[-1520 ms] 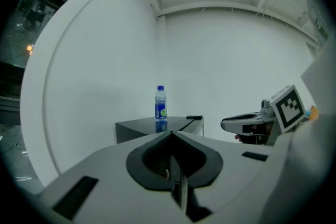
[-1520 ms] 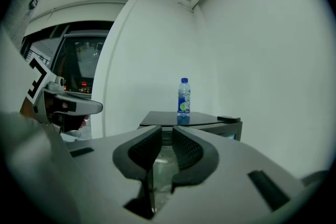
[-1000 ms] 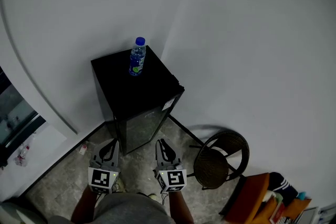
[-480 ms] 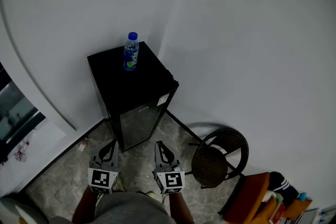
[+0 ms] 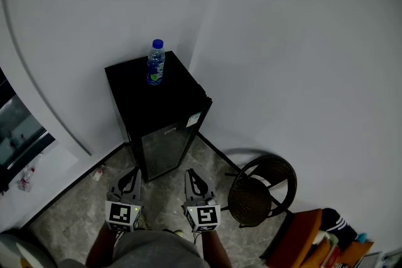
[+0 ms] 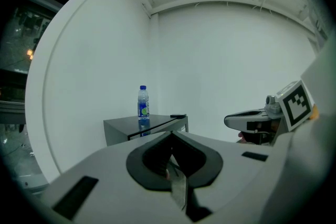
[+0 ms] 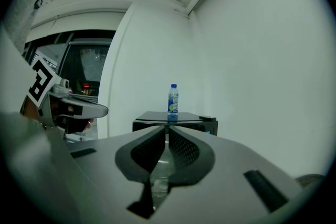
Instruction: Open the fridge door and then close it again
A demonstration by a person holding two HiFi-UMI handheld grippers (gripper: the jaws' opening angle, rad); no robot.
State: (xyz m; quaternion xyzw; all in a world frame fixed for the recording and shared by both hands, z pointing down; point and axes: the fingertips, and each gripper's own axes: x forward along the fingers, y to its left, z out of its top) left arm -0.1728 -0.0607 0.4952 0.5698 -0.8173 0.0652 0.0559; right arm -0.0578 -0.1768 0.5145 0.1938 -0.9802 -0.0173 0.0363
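Dim, flat, greyish light fills every view. The chair point(image 5: 251, 201) casts a soft shadow; both gripper views bend strongly, with black corners.

Your head camera looks steeply down at the fridge point(image 5: 160, 116), which your 2 tool cameras face level from low down.

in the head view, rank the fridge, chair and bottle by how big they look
1. fridge: largest by a clear margin.
2. chair: smaller, though it stands on the floor, farther from the camera than the fridge top, which may shrink it a little.
3. bottle: smallest by far.
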